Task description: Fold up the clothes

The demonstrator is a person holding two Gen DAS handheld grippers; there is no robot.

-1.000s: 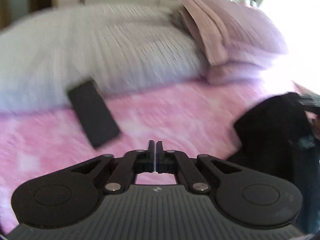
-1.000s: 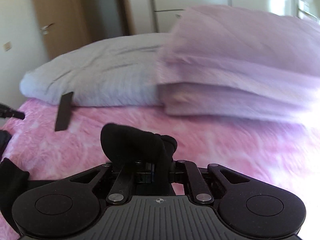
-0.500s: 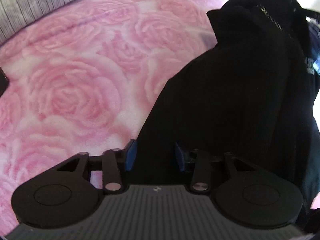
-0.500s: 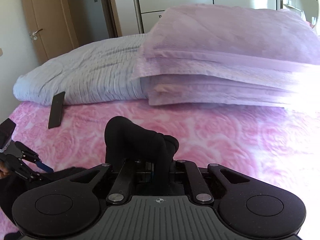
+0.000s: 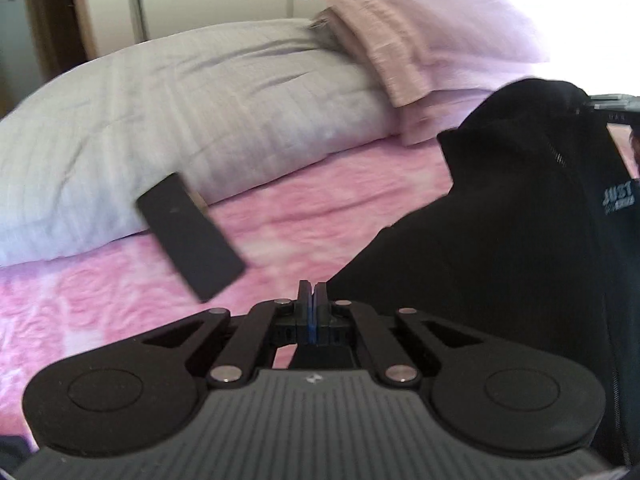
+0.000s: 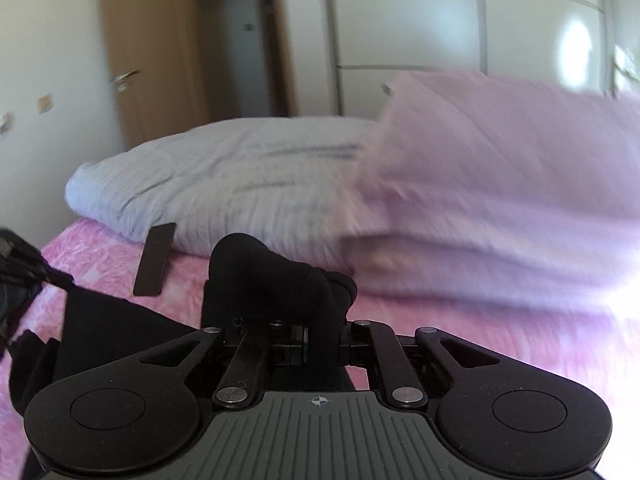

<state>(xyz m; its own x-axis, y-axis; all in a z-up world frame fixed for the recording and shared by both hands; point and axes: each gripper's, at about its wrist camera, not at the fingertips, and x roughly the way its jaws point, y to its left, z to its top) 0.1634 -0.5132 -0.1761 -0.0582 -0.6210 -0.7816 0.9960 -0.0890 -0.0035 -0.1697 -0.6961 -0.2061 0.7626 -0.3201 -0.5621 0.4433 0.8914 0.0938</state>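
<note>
A black zip-up garment [image 5: 520,260] with a small printed logo hangs stretched between both grippers above the pink rose bedspread [image 5: 80,300]. My left gripper [image 5: 311,294] is shut, and the garment's lower edge runs straight into its pads. In the right wrist view the left gripper [image 6: 24,268] sits at the far left with the cloth [image 6: 120,332] pulled taut from its tip. My right gripper [image 6: 316,336] is shut on a bunched fold of the garment that humps up over its fingers. It also shows at the top right of the left wrist view [image 5: 612,104], at the garment's collar.
A flat black phone-like slab [image 5: 188,236] leans against a grey striped pillow [image 5: 200,112]. Stacked lilac pillows [image 5: 432,40] lie to its right. Behind the bed stand a white wardrobe [image 6: 400,20] and a wooden door [image 6: 152,60].
Half a second ago my left gripper was open, facing down over the garment's edge. It has since shut on that edge and tipped up. The right gripper rose a little with its fold.
</note>
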